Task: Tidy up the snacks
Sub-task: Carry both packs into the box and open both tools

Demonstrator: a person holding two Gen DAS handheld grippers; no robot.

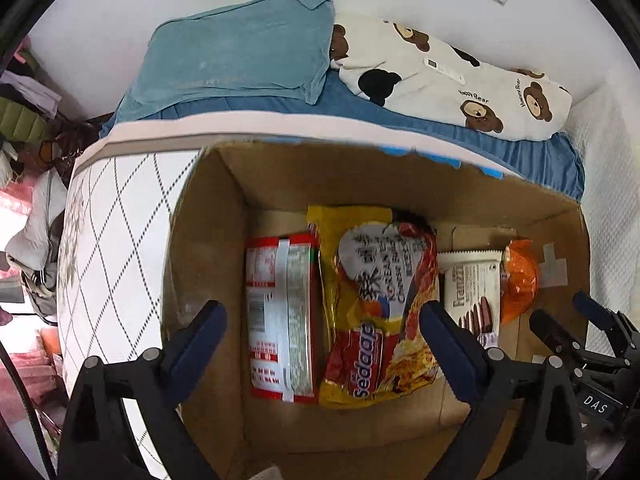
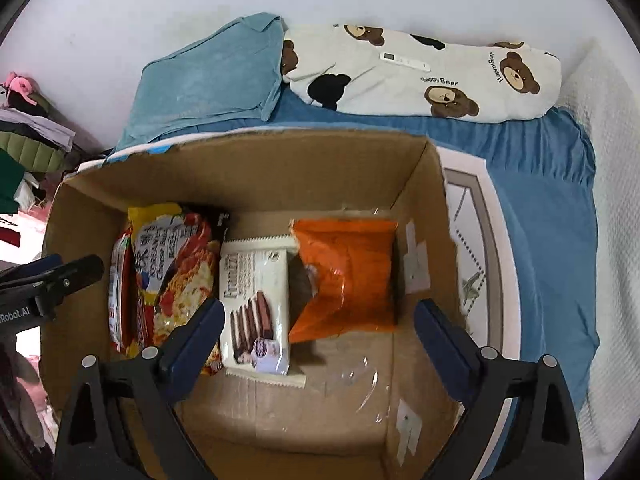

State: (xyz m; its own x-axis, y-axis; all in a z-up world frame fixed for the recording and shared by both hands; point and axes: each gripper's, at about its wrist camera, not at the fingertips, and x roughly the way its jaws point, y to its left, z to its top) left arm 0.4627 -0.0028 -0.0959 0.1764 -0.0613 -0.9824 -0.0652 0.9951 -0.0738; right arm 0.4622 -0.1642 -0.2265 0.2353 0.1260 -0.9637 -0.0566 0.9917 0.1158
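An open cardboard box (image 1: 208, 248) (image 2: 256, 168) stands against the bed. On its floor lie a red-and-white noodle pack (image 1: 280, 320) (image 2: 118, 300), a yellow Sedaap noodle pack (image 1: 376, 304) (image 2: 172, 268), a white Franzzi biscuit pack (image 1: 476, 296) (image 2: 256, 304) and an orange snack bag (image 1: 520, 280) (image 2: 352, 276), side by side. My left gripper (image 1: 324, 332) is open and empty above the noodle packs. My right gripper (image 2: 320, 328) is open and empty above the biscuit pack and orange bag. Each gripper also shows at the edge of the other view, the right (image 1: 568, 320) and the left (image 2: 64, 272).
A mattress (image 1: 116, 240) with a blue sheet (image 2: 540, 184) lies behind the box. On it are a teal pillow (image 1: 240, 48), a bear-print pillow (image 1: 460, 80) and a white remote (image 2: 404, 60). Clothes are piled at the left (image 1: 24, 112). Clear plastic wrap (image 2: 360, 380) lies on the box floor.
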